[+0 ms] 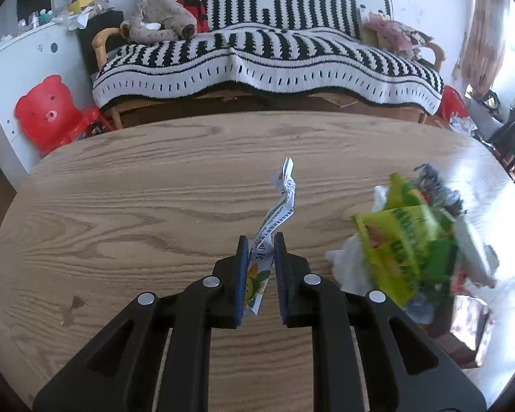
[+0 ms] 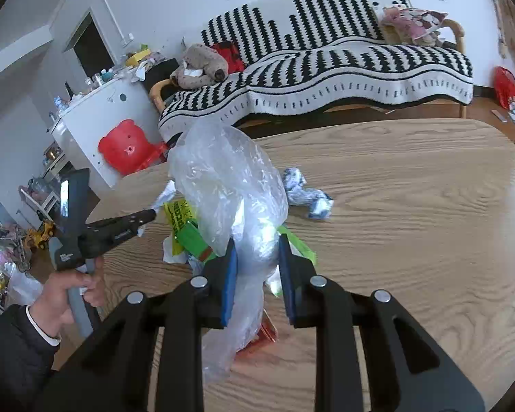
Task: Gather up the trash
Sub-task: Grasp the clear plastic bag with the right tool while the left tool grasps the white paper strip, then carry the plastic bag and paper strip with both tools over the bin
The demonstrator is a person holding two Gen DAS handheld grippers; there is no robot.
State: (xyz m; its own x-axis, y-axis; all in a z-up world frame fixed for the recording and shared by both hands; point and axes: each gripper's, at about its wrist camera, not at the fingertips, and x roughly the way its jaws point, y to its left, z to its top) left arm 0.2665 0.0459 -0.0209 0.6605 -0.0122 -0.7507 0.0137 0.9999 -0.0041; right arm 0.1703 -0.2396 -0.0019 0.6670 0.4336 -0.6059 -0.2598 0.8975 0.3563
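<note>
Black fingers of the left gripper pinch one printed wrapper strip, which rises toward 12 o'clock over the wooden table. At 3 o'clock one blurred trash pile is hard to read. Closing on one clear plastic bag, the right gripper hides the wrappers behind it; one crumpled paper ball lies at 1 o'clock.

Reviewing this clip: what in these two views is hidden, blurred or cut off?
- Left wrist view: the green wrappers at right are motion-blurred, so their print is unreadable.
- Right wrist view: the clear plastic bag covers most of the trash pile behind it.
- Right wrist view: the left gripper shows side-on; its fingertips merge with the paper strip.
</note>
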